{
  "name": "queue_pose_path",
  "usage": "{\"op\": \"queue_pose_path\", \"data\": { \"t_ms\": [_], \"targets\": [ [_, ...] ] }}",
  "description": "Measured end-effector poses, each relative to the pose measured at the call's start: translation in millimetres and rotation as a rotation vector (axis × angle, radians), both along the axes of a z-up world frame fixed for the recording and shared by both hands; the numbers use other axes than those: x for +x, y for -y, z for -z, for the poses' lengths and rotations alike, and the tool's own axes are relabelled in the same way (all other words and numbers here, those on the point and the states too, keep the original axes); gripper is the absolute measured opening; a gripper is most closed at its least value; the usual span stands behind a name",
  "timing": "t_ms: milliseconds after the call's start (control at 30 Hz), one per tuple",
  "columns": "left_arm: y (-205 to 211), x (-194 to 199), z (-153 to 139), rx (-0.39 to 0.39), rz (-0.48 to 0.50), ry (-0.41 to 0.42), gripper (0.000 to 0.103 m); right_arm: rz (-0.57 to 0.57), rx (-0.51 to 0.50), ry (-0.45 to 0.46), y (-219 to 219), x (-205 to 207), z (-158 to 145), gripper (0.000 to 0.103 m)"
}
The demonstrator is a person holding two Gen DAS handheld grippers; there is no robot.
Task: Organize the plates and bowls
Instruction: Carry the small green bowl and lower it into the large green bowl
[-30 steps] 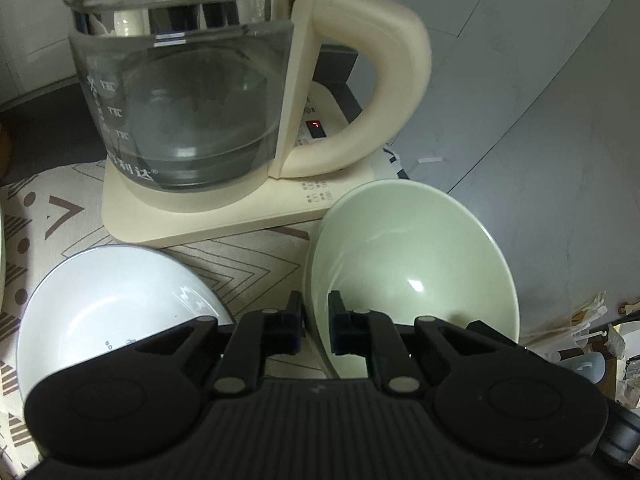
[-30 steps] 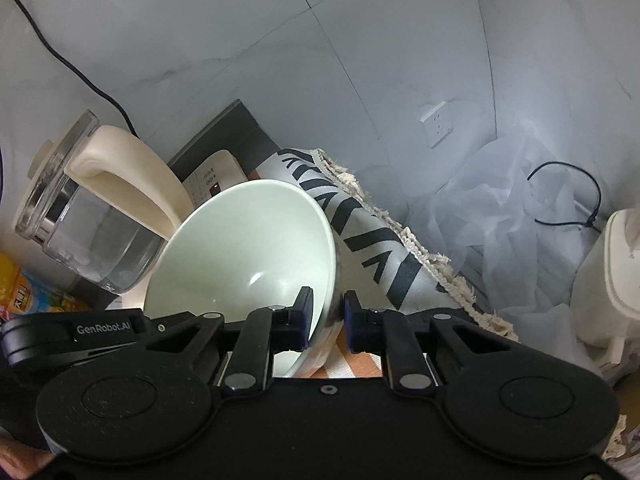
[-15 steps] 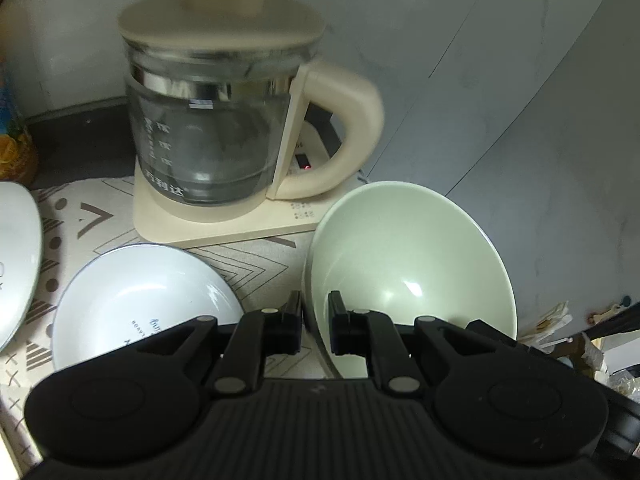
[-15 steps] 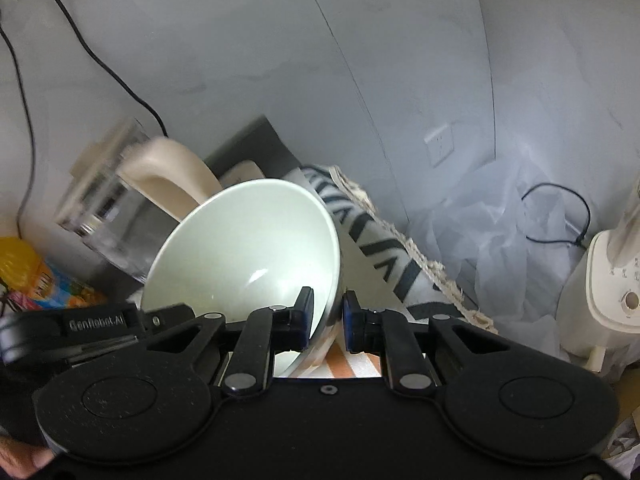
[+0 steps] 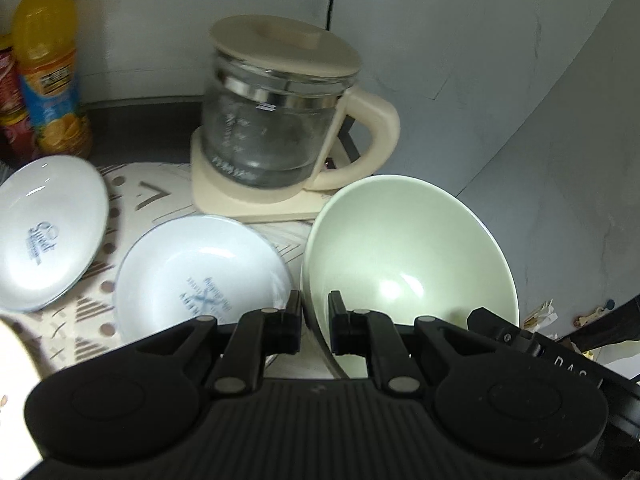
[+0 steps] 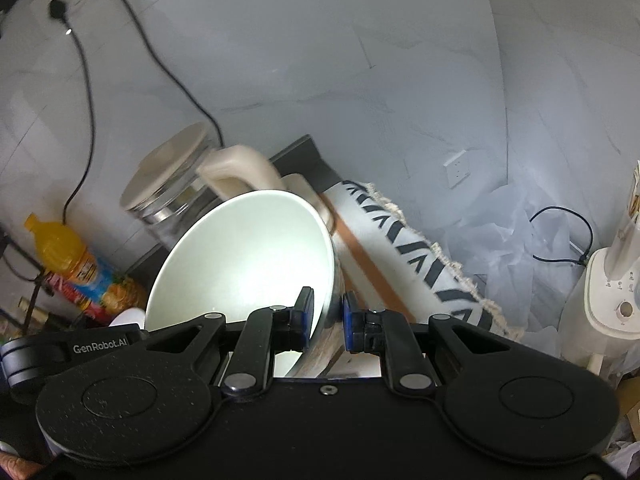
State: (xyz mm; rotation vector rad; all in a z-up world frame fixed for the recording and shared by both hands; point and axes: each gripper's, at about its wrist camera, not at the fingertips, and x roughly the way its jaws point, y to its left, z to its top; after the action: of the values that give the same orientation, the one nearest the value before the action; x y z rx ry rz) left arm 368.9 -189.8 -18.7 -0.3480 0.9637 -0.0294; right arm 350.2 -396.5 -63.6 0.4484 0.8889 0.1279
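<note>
A pale green bowl (image 5: 408,252) is held tilted in the air by both grippers. My left gripper (image 5: 314,322) is shut on its near-left rim. My right gripper (image 6: 326,318) is shut on its right rim; the bowl (image 6: 244,264) fills the middle of the right wrist view. Below and to the left, a white bowl with blue print (image 5: 200,276) sits on the patterned mat (image 5: 152,196). A second white dish with blue print (image 5: 44,232) lies at the far left of the mat.
A glass kettle with a cream lid and handle (image 5: 280,120) stands on its cream base behind the bowls. An orange juice bottle (image 5: 48,64) stands at the back left. The grey wall (image 5: 520,80) is close on the right. A white appliance (image 6: 612,296) stands far right.
Both grippers have lifted the green bowl up and back from the kettle. The kettle looks smaller and lower. The bottle and the second white dish have come into view.
</note>
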Motion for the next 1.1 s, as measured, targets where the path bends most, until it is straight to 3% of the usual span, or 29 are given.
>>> {"op": "queue_pose_path", "data": {
  "t_ms": [600, 1100],
  "targets": [
    [-55, -91, -12, -0.014, -0.018, -0.003, 0.011, -0.101, -0.035, -0.008, -53, -72, -17, 0.015],
    [-71, -142, 10, -0.009, 0.009, -0.109, 0.012, -0.158, -0.071, -0.052, -80, -125, -7, 0.016]
  ]
}}
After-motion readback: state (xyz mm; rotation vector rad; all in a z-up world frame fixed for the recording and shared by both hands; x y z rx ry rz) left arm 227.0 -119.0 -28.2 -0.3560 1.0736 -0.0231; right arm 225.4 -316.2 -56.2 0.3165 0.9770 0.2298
